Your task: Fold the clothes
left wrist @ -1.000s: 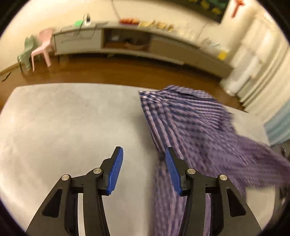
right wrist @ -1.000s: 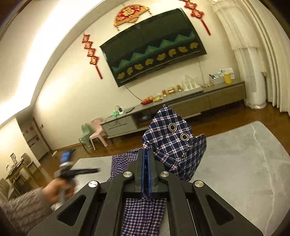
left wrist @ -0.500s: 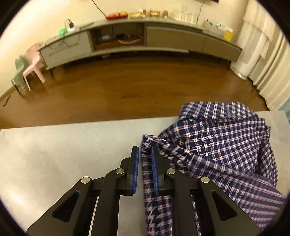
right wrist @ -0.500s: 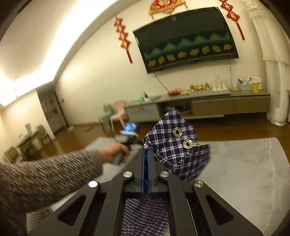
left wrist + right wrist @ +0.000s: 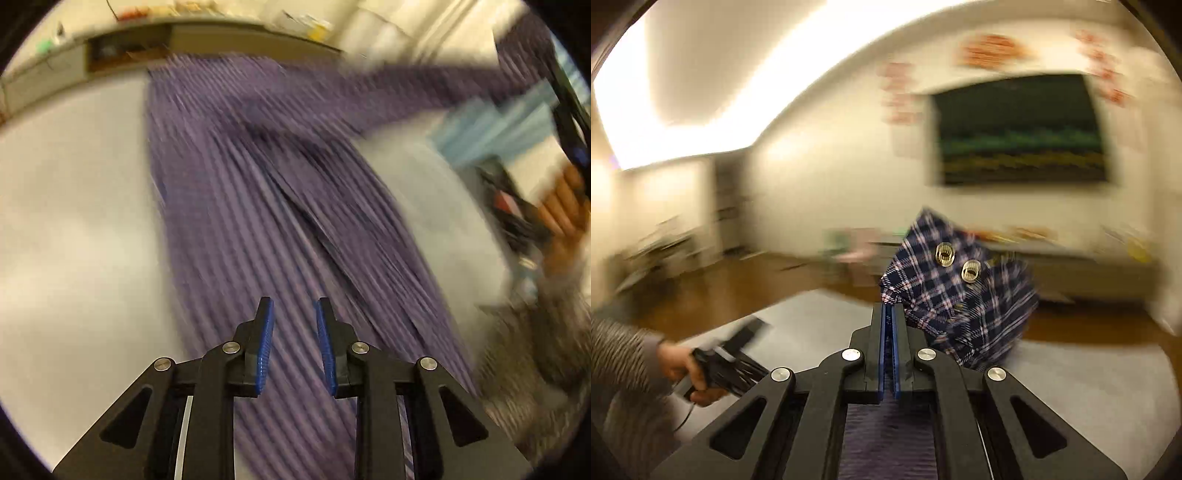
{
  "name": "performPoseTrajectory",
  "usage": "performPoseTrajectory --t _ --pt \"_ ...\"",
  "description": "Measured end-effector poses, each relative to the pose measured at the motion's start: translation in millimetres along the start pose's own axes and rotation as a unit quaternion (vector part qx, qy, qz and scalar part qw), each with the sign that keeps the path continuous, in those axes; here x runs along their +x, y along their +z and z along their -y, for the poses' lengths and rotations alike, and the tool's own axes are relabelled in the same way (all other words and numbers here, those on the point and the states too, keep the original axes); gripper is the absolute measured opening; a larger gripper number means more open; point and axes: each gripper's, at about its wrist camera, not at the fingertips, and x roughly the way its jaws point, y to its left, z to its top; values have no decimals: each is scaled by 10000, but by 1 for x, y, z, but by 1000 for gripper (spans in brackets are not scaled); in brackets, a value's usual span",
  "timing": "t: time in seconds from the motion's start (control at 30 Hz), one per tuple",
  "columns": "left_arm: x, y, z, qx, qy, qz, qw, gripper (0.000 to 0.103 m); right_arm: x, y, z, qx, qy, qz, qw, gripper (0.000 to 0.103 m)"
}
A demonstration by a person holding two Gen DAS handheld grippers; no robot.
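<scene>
The right tongs [image 5: 888,314] are clenching the plaid shirt's [image 5: 266,192] snap cuff aloft; the left tongs [image 5: 294,325] are hovering released above it on the grey surface [image 5: 74,221]; a fast swing risks yanking the cloth free.

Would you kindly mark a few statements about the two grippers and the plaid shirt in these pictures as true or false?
1. The right gripper is shut on the plaid shirt. True.
2. The left gripper is clamped on the shirt. False: its jaws stand apart, with the shirt lying beyond them on the grey surface.
3. Two metal snaps show on the cloth held up by the right gripper. True.
4. The shirt is folded into a neat square. False: it lies stretched out long across the surface, one part pulled up toward the right gripper.
5. The shirt is plain red. False: it is a dark blue plaid with pale lines.
</scene>
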Motion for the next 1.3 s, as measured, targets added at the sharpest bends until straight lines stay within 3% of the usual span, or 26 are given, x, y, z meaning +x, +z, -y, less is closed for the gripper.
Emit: performPoseTrajectory --t 0.03,0.1,0.17,0.2,0.33,0.37,0.43,0.5,0.67,0.77,0.83,0.97,1.0,1.03,1.07,1.13,1.2,1.3 --pt "0 -23 7 -91 -5 -83 9999 28 9 -13 -24 -406 412 -355 9977 4" --pt "-1 -68 20 -271 -17 -248 9993 28 28 -38 -73 -1211 1227 -1057 9793 4" --pt "-4 -91 25 -412 -142 -267 9987 28 54 -83 -117 -1961 1755 -2103 9416 4" --pt "-6 -102 27 -468 -82 -264 9985 28 63 -106 -128 -2207 1723 -2472 9276 4" --pt "-29 -104 36 -377 -150 -100 9991 28 78 -167 -147 -2551 1522 -3321 8953 6" --pt "-36 -101 38 -363 -167 -3 9992 34 76 -172 -149 -2521 1481 -3379 8946 7" --pt "-50 -95 40 -334 -199 191 9991 44 71 -176 -152 -2405 1413 -3438 8967 20" --pt "-63 -87 39 -333 -101 415 9985 47 58 -170 -151 -2062 1579 -3381 9046 30" --pt "-77 -52 35 -489 366 1027 9928 67 23 -138 -129 -837 1848 -2777 9390 31" --pt "-59 -19 39 -254 527 1134 9918 67 30 -128 -95 -206 1474 -2593 9543 32" --pt "-42 -2 51 58 580 1061 9926 67 41 -128 -68 219 997 -2560 9613 32" --pt "-3 22 61 478 739 763 9932 68 63 -137 -25 885 263 -2611 9609 32" --pt "5 23 60 514 841 689 9927 65 65 -139 -21 947 186 -2646 9595 32" --pt "11 23 54 391 1030 629 9919 30 67 -140 -18 995 110 -2680 9582 32" --pt "11 20 44 -34 998 577 9933 7 68 -142 -16 999 37 -2710 9574 32" --pt "-1 9 26 -819 813 690 9909 4 71 -143 -15 975 -61 -2774 9558 32" --pt "-25 -11 11 -1618 553 971 9805 4 74 -143 -15 930 -129 -2841 9542 32" --pt "-36 -24 -4 -2253 280 1026 9685 5 84 -146 -17 914 -202 -2993 9496 32"
